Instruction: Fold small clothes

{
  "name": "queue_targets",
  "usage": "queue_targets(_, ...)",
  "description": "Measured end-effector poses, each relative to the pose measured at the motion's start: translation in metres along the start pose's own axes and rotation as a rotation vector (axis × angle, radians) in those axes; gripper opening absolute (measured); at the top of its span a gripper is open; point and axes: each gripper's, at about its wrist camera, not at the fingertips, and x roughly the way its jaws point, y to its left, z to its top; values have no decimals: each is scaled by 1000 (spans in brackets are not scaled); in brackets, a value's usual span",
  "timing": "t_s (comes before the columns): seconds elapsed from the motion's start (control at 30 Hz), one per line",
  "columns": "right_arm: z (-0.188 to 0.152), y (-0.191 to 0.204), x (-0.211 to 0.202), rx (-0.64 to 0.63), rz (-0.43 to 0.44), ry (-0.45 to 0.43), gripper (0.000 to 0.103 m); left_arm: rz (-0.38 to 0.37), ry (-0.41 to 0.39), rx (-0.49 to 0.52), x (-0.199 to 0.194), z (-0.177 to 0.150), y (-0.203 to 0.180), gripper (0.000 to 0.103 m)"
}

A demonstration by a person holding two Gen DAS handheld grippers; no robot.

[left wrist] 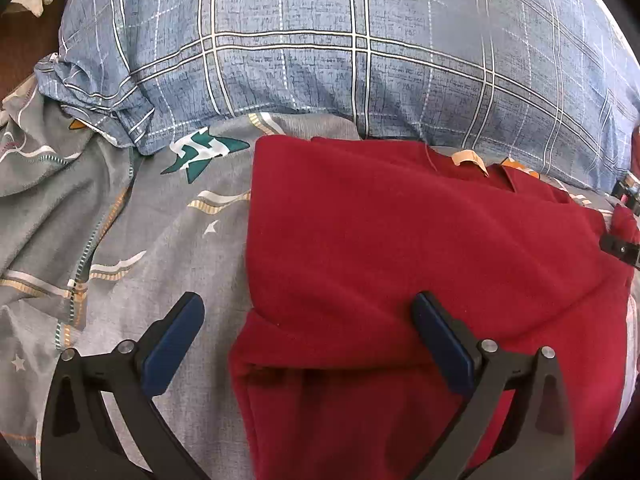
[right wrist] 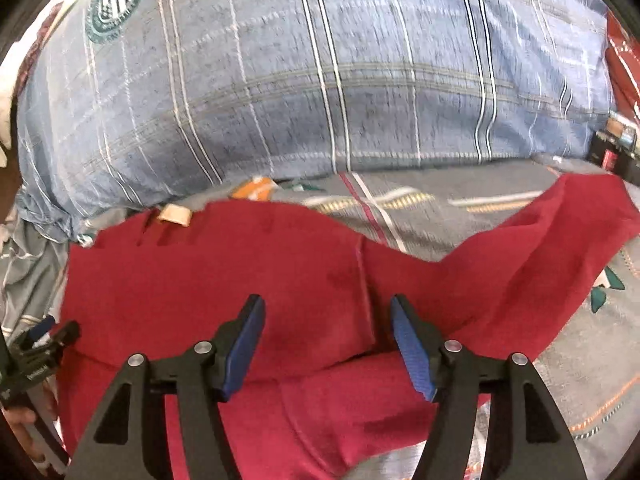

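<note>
The right tongs (right wrist: pixel 327 346) hover spread and empty above the red garment (right wrist: pixel 224 280) on the bed (right wrist: pixel 580 360). Its unfolded flap trails to the frame's upper right. The left tongs (left wrist: pixel 308 340), also spread, straddle the garment's left edge.

The bed was covered by a grey sheet (left wrist: pixel 168 248) printed with teal stars and pale wavy stripes, rumpled into folds along its left side. A blue plaid pillow (left wrist: pixel 360 52) lay across the far end of it, one corner of its case bunched up (the left one, in the left wrist view). Directly on the sheet, just in front of the pillow, lay a red garment (left wrist: pixel 400 232), partly folded, with one sleeve (right wrist: pixel 560 232) spread out flat toward the right.
</note>
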Motion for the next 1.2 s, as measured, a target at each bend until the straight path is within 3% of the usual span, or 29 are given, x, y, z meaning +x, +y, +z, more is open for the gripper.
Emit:
queue_targets(0.1, 3, -8, -10, 37, 55, -10, 66, -5, 1, -3, 0, -1, 2, 103)
queue_targets(0.2, 9, -31, -40, 110, 79, -96, 67, -10, 3, -8, 1, -2, 4, 103)
queue_targets(0.27, 11, -63, -63, 188, 9, -158, 69, -12, 0, -9, 0, -3, 5, 103)
queue_targets(0.4, 5, -123, -84, 341, -178, -196, 69, -7, -4, 0, 1, -4, 3, 103)
queue_targets(0.47, 2, -144, -87, 398, -215, -194, 70, -8, -4, 1, 1, -4, 3, 103)
queue_targets(0.6, 0, -166, -79, 478, -160, -196, 70, -17, -1, -7, 3, -4, 5, 103)
queue_targets(0.77, 8, -172, -55, 498, -191, -181, 68, -17, -5, -9, 3, -5, 5, 103)
queue_targets(0.83, 8, -182, -44, 545, -161, -194, 66, -20, -4, -11, 3, -6, 5, 103)
queue_targets(0.9, 5, -194, -34, 588, -120, -184, 59, -22, -2, -12, 3, -6, 6, 103)
queue_targets(0.93, 3, -196, -32, 596, -130, -204, 40, -23, -1, -13, 3, -6, 6, 103)
queue_targets(0.97, 4, -196, -33, 585, -151, -225, 4, -24, -1, -13, 3, -6, 6, 103)
queue_targets(1.03, 4, -198, -34, 589, -142, -226, 6, -22, -3, -11, 2, -5, 7, 103)
queue_targets(1.2, 2, -190, -96, 613, -171, -426, 6, -10, -45, -19, -11, 1, 16, 103)
